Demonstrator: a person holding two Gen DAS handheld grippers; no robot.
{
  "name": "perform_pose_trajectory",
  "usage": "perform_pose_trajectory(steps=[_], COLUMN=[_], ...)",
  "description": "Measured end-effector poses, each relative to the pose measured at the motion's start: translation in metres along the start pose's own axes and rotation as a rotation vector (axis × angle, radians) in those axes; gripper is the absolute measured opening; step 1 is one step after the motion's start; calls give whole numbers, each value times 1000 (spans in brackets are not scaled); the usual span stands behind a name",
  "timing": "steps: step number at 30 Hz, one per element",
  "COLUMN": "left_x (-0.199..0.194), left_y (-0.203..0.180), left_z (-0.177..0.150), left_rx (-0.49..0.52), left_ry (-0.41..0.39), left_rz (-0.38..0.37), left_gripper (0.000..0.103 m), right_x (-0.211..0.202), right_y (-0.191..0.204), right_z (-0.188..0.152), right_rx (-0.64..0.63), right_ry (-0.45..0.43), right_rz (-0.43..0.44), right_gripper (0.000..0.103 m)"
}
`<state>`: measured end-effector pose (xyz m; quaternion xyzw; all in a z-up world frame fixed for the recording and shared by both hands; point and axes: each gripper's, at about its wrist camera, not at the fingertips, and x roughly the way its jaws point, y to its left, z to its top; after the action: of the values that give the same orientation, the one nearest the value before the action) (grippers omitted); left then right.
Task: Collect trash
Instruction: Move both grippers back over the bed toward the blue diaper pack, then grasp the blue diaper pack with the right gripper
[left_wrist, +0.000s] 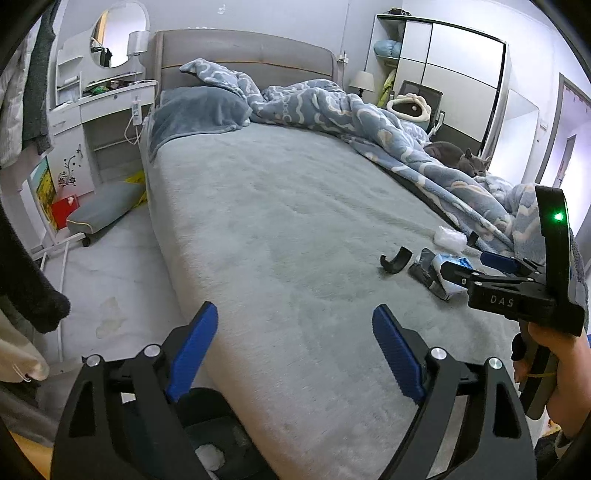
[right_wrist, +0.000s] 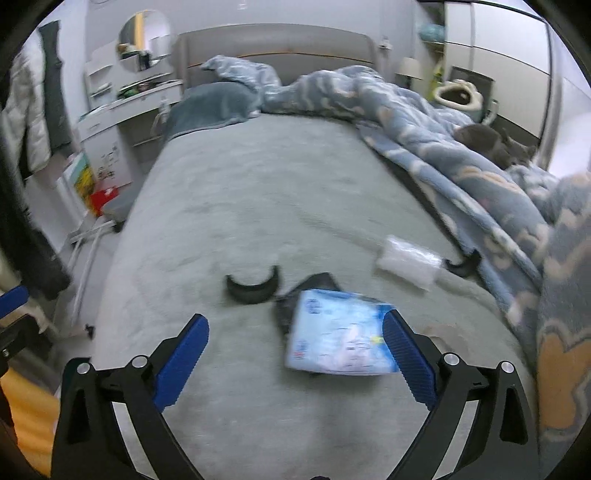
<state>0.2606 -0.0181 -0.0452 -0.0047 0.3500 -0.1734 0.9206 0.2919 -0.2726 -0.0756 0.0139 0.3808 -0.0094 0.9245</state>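
Both jaws wide open, we've got our right gripper (right_wrist: 295, 354) over the blue-white wrapper (right_wrist: 340, 332) near the bed's (right_wrist: 240, 206) foot edge; looks light, crinkly, so pinch its edge.

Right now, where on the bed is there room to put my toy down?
The grey bedsheet lies bare between the pillow and the black curved piece. It's crowded near the blue-white packet, the clear bag and the blanket.
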Motion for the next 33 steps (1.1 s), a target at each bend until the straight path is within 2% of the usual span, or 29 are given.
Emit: perform_pose_trajectory(steps=[8, 21, 23, 24, 28, 33], left_x=[16, 40, 44, 46, 55, 69], left_y=[-13, -30, -33, -35, -41, -48], left_z=[6, 17, 18, 19, 21, 22], left_rx=[-9, -2, 1, 6, 15, 22], left_ry=[7, 17, 17, 17, 20, 38], left_rz=[-30, -79, -88, -93, -106, -127], left_gripper=[88, 88, 88, 88, 88, 87], right_x=[12, 38, 43, 44, 47, 39], right_y=[-24, -38, -37, -37, -40, -41], right_z=[-3, 0, 0, 0, 1, 12], right_rx=[42, 60, 41, 34, 28, 2], right_ry=[27, 92, 110, 116, 126, 81], right_rz=[-17, 21, 27, 25, 36, 45], right_gripper=[96, 96, 90, 78, 76, 76])
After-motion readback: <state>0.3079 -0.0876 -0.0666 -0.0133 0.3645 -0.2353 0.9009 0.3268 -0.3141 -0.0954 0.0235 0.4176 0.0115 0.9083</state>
